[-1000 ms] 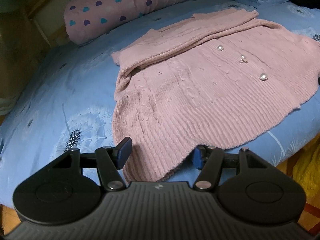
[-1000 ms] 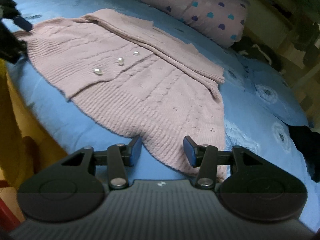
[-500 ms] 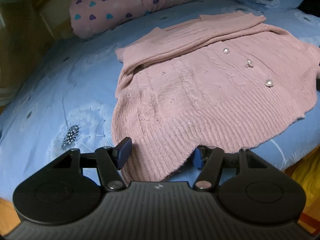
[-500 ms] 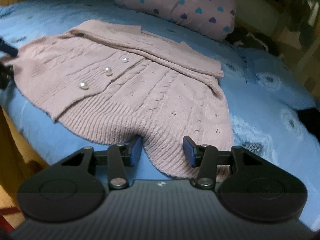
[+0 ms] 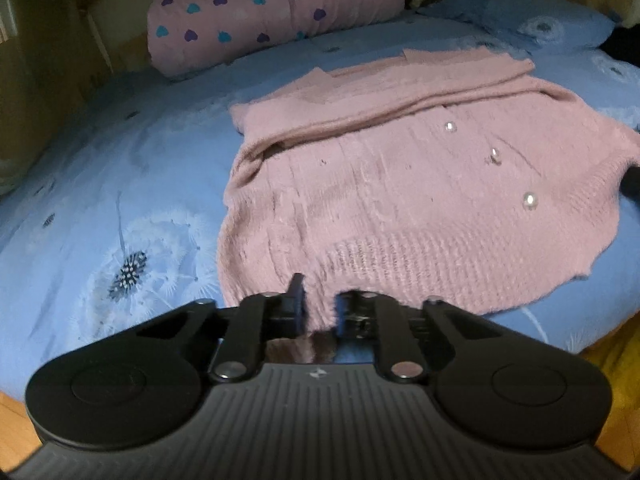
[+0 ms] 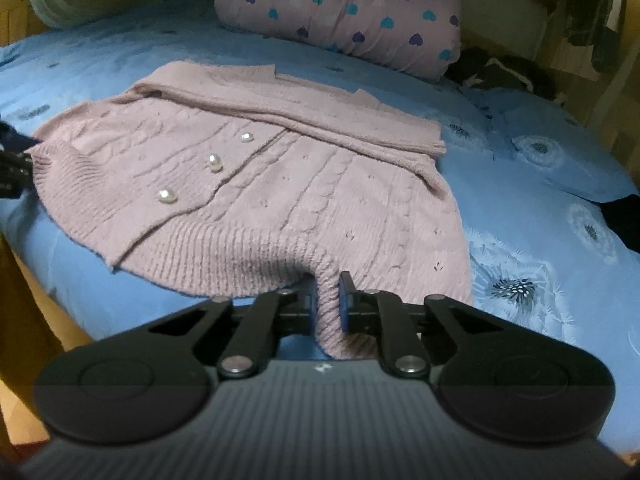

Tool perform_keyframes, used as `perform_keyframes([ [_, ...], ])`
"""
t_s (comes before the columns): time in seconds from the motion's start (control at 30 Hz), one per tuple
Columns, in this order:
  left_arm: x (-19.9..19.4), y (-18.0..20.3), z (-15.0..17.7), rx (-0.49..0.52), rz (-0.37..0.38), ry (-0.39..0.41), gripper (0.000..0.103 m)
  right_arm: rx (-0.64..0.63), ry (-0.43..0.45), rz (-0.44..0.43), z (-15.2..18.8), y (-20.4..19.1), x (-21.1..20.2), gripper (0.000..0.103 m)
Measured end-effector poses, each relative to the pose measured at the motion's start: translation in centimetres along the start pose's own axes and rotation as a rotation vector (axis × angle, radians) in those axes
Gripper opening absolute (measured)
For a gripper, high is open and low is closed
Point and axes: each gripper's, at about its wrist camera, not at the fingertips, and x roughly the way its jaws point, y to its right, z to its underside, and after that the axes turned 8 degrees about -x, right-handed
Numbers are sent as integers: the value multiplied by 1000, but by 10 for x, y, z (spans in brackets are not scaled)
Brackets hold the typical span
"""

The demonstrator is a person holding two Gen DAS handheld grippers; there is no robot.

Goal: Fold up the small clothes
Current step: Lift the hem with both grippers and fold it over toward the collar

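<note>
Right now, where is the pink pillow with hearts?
The pink pillow with hearts lies at the far edge of the blue bedsheet, beyond the pink knitted cardigan; upper left in the left wrist view.

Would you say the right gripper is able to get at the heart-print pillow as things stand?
Probably not right away: the right gripper is shut on the cardigan hem at the near edge of the bed, and the pillow lies beyond the whole cardigan. Nothing blocks the path, but it would have to let go first.
</note>
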Motion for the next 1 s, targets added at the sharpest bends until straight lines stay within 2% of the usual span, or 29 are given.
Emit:
perform_keyframes([
  [0.1,-7,-4,-8,-50,22,33,11,17,33,13,-4,5,-6,12],
  [0.47,-32,-8,-57,-113,17,201,11,60,184,67,-39,24,-19,12],
  [0.73,-15,-13,-117,-159,10,291,11,54,255,109,-75,46,-2,12],
  [1.0,20,-17,-181,-199,-39,369,11,58,334,186,-123,70,31,12],
])
